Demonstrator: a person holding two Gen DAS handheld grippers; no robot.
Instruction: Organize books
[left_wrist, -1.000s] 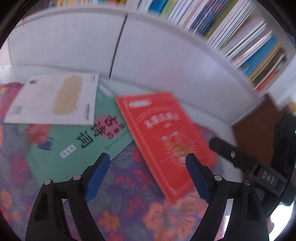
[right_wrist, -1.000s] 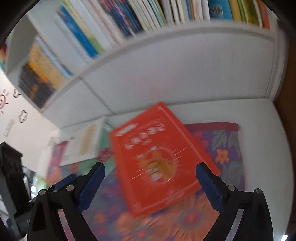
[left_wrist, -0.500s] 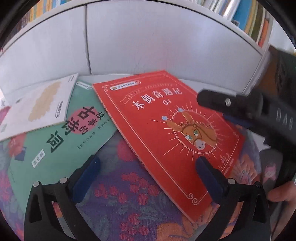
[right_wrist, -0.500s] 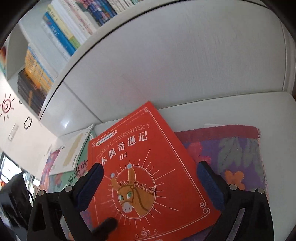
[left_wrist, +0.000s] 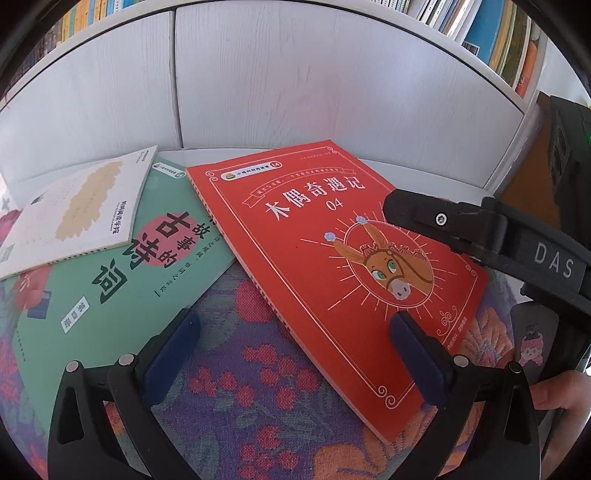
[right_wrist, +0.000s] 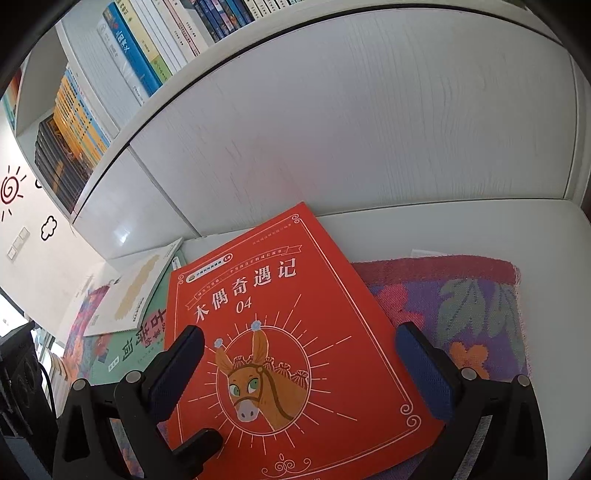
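Apparently red book (left_wrist: 332, 266) lies atop green book (left_wrist: 110, 280), so both grippers, left (left_wrist: 291, 343) & right (right_wrist: 301, 369), hover over it w/ fingers spread, nothing pinched

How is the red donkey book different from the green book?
The red book has a donkey picture; the green book shows big dark characters over a red circle. The red book's cover is bare on top; the green book has a white book lying on it. Both lie flat on the flowery cloth.
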